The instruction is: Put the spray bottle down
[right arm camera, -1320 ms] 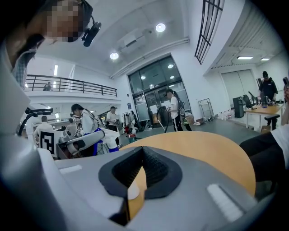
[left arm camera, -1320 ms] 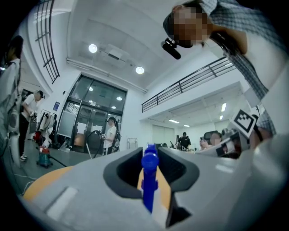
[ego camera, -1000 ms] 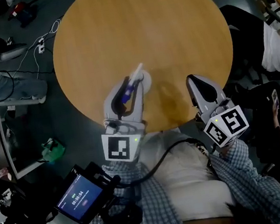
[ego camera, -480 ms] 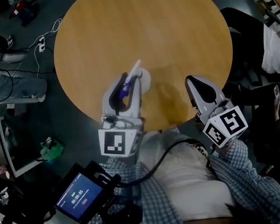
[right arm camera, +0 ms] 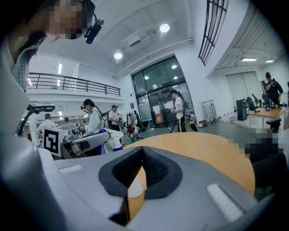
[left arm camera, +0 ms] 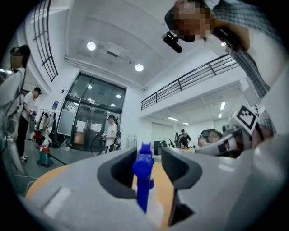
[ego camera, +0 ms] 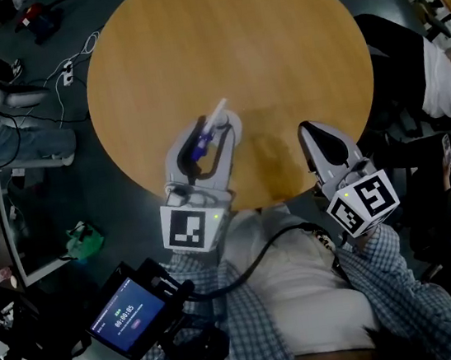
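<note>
The spray bottle [ego camera: 204, 142], white with a blue spray head, stands upright on the round wooden table [ego camera: 273, 43] near its front edge. My left gripper [ego camera: 216, 125] is level around it and its jaws are opening. In the left gripper view the blue head [left arm camera: 143, 176] rises between the two jaws of my left gripper [left arm camera: 148, 153], with a clear gap to the right jaw. My right gripper [ego camera: 312, 131] hovers at the table's front right edge, jaws closed together with nothing between them, as the right gripper view [right arm camera: 142, 151] also shows.
A handheld screen [ego camera: 128, 317] hangs at the lower left. On the floor left of the table lie cables with a power strip [ego camera: 68, 68] and a green object [ego camera: 84, 240]. A dark chair [ego camera: 407, 50] stands right of the table. Several people stand around the hall.
My left gripper's jaws have spread apart from the spray bottle, which stays upright on the table. The right gripper has not moved.
</note>
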Motion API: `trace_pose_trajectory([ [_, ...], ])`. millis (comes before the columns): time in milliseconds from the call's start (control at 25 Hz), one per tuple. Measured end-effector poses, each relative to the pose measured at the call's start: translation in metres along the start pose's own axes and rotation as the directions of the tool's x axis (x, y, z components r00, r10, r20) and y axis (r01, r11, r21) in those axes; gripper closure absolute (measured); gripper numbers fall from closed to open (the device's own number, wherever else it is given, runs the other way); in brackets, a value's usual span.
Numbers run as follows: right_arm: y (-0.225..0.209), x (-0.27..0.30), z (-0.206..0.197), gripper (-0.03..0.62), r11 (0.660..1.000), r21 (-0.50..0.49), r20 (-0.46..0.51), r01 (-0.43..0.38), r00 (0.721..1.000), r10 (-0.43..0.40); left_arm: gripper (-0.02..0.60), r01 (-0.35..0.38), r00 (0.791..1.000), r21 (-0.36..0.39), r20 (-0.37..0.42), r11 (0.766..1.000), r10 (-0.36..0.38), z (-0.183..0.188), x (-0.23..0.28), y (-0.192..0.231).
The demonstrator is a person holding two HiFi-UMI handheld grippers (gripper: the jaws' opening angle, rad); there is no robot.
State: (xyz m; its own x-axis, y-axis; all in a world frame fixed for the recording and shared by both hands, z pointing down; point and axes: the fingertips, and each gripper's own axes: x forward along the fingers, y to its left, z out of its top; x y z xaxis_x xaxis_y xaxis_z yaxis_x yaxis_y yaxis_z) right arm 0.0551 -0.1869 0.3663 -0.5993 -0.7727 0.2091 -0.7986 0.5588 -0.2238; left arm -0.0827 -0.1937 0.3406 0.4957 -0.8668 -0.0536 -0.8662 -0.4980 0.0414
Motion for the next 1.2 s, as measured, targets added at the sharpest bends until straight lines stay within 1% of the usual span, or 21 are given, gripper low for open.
trace_pose_trajectory([
  [240, 0.002, 0.001, -0.001, 0.589, 1.000, -0.001, -0.001, -0.004, 1.000, 0.004, 0.379, 0.021, 1.000, -0.001, -0.007, 1.000, -0.021, -0.002, 0.001, 0.000],
  [400, 0.002, 0.002, -0.001, 0.589, 1.000, -0.003, 0.004, -0.006, 1.000, 0.006, 0.336, 0.026, 1.000, 0.001, -0.015, 1.000, -0.026, -0.005, 0.001, 0.001],
  [560, -0.002, 0.004, 0.002, 0.588, 1.000, -0.001, 0.008, -0.011, 1.000, 0.011, 0.331, 0.016, 0.999, 0.046, -0.037, 0.999, -0.014, -0.008, -0.001, 0.004],
  [720, -0.003, 0.002, 0.003, 0.589, 1.000, -0.002, 0.015, -0.021, 1.000, 0.021, 0.306, 0.014, 0.998, 0.048, -0.060, 0.999, -0.011, -0.013, -0.008, 0.002],
  [880, 0.000, 0.011, 0.006, 0.589, 0.999, -0.009, 0.025, -0.042, 0.999, 0.042, 0.304, 0.004, 0.996, 0.049, -0.087, 0.999, 0.000, -0.023, -0.015, 0.007],
  [1000, 0.002, 0.015, 0.008, 0.589, 0.998, -0.014, 0.034, -0.053, 0.998, 0.054, 0.304, -0.008, 0.995, 0.033, -0.103, 0.999, 0.012, -0.033, -0.021, 0.008],
  [1200, 0.006, 0.009, 0.011, 0.589, 0.998, -0.018, 0.039, -0.059, 0.997, 0.060, 0.304, -0.046, 0.992, -0.012, -0.115, 0.999, 0.044, -0.035, -0.044, 0.007],
])
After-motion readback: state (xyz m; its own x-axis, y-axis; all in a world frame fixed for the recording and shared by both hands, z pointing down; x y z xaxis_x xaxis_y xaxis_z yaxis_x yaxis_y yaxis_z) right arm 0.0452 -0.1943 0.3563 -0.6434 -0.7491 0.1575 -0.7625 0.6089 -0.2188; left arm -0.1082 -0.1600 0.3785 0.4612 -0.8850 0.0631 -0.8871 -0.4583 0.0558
